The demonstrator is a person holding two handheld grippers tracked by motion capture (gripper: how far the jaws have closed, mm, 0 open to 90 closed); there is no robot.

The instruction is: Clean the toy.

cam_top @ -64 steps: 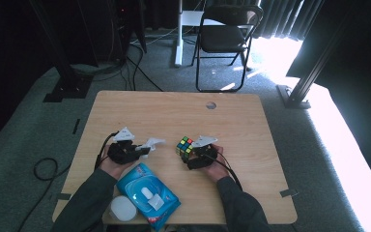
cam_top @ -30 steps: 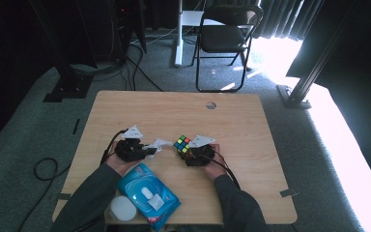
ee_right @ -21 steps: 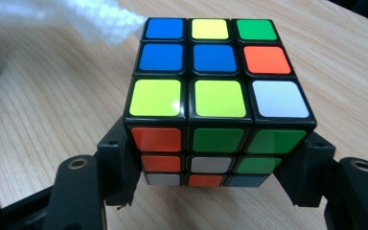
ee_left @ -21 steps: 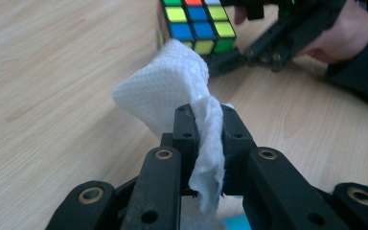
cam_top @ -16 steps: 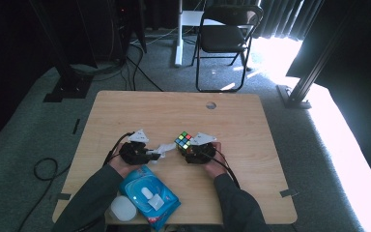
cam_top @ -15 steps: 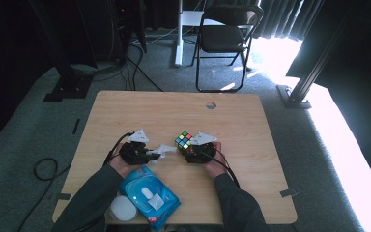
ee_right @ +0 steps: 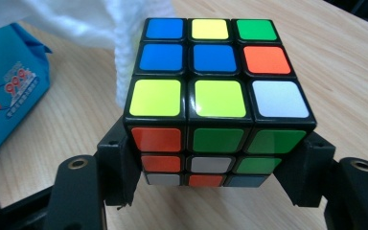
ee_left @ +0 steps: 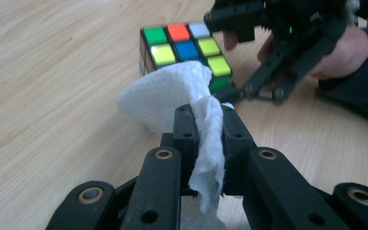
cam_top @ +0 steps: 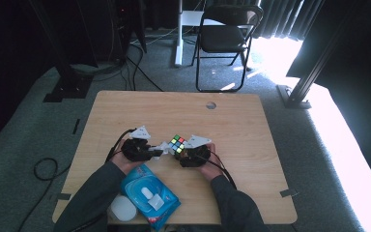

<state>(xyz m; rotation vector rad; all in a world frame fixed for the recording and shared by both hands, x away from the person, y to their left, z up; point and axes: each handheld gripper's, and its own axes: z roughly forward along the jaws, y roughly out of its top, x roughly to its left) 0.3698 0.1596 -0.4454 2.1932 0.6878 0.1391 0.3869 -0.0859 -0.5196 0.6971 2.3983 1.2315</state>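
Observation:
A scrambled puzzle cube [cam_top: 177, 143] [ee_right: 215, 96] [ee_left: 184, 48] rests near the middle of the wooden table [cam_top: 232, 116]. My right gripper [cam_top: 186, 152] [ee_right: 215, 163] is shut on it, its jaws pressing the cube's two sides. My left gripper [cam_top: 159, 151] [ee_left: 206, 134] is shut on a white wipe [ee_left: 172, 96] [cam_top: 164, 146] [ee_right: 124, 28]. The wipe's bunched end touches the cube's left side.
A blue pack of wet wipes [cam_top: 149, 195] [ee_right: 9, 86] lies at the table's front edge between the forearms, with a white round lid [cam_top: 123, 209] beside it. A cable hole [cam_top: 211, 105] sits far back on the table. A black folding chair [cam_top: 224, 38] stands beyond.
My left gripper has carried the wipe to the right until it meets the cube. The right gripper and cube have shifted slightly left and away.

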